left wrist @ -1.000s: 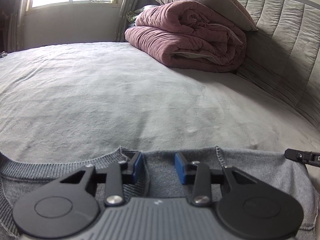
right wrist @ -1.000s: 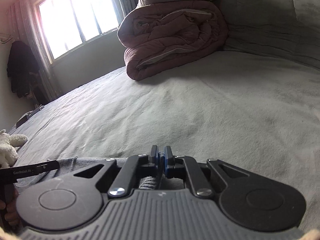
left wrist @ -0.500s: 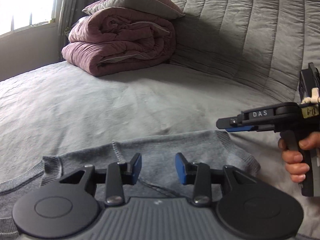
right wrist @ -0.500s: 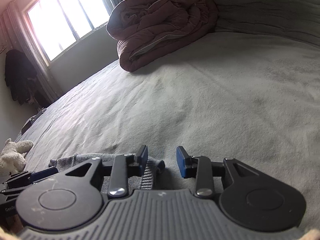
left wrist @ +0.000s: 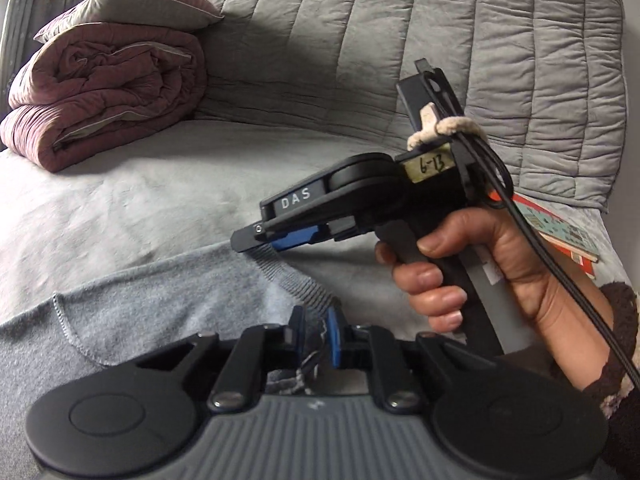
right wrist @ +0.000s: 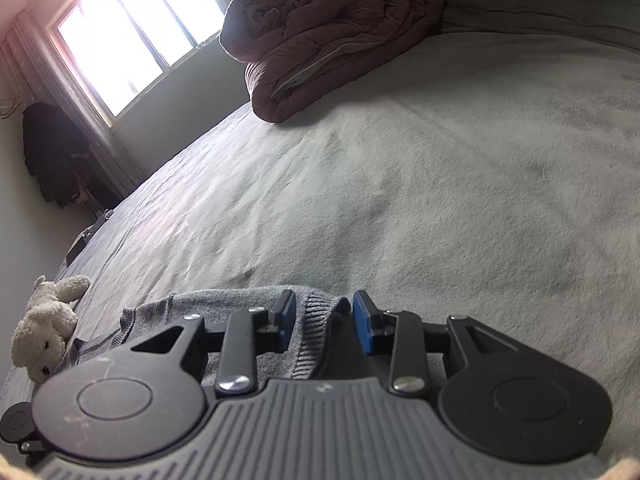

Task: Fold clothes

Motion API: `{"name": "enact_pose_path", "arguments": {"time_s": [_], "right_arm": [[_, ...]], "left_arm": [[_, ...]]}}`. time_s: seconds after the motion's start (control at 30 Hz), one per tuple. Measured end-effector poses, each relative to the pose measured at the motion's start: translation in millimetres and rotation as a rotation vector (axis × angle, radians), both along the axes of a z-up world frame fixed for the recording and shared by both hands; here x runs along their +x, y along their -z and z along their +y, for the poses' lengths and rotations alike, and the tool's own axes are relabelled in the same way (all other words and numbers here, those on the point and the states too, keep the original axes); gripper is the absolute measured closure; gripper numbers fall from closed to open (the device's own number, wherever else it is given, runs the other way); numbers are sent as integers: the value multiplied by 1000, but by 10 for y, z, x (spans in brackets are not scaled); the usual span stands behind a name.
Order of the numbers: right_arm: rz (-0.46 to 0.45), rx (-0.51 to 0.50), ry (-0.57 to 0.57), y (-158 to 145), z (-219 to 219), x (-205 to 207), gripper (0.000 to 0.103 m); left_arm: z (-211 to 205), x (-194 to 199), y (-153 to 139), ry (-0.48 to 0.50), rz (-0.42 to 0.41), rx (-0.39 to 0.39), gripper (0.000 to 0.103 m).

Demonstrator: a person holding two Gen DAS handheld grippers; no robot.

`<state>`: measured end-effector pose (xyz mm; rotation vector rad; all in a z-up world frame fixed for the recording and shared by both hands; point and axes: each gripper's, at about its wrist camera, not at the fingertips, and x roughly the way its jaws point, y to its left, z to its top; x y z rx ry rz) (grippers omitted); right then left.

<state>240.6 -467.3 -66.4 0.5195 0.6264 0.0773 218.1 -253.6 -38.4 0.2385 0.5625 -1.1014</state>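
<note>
The grey sweater (left wrist: 160, 292) lies flat on the bed (left wrist: 140, 208), at the near edge of the grey cover, its ribbed hem running up toward the headboard side. We see our left gripper (left wrist: 315, 334) with its blue pads brought close together on a bunched bit of the sweater's knit, dark threads showing between them; the fabric fills the narrow gap, so the grip is closed on cloth. Our right gripper (right wrist: 324, 322) stands with its blue pads set apart, a wide gap between them, and the ribbed hem of the sweater (right wrist: 316, 320) rises as a fold into that gap. The hem sits just beside the left pad; we cannot tell whether either pad touches it. In the left wrist view the right gripper (left wrist: 260, 236) appears from the side, its tip down at the hem's corner, held by a hand (left wrist: 472, 264) around the black handle. A folded maroon quilt (left wrist: 104, 92) sits at the far edge of the bed against the quilted headboard (left wrist: 400, 40). A white plush toy (right wrist: 44, 320) lies near the bed's left edge.
</note>
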Motion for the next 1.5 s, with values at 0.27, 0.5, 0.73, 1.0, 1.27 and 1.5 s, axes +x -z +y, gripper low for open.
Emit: {"name": "enact_pose_path", "arguments": {"time_s": [0.27, 0.5, 0.73, 1.0, 1.27, 1.5], "right_arm": [[-7, 31, -13, 15, -26, 10, 70], [-50, 13, 14, 8, 0, -5, 96], [-28, -108, 46, 51, 76, 41, 96], [-86, -147, 33, -76, 129, -40, 69], [-159, -195, -112, -192, 419, -85, 53], [-170, -279, -273, -141, 746, -45, 51]], "left_arm": [[-290, -72, 181, 36, -71, 124, 75], [-312, 55, 152, -34, -14, 73, 99], [-256, 197, 251, -9, 158, -22, 96], [37, 127, 95, -78, 143, -85, 65], [641, 133, -8, -280, 97, -127, 43], [1446, 135, 83, -480, 102, -118, 39]]}}
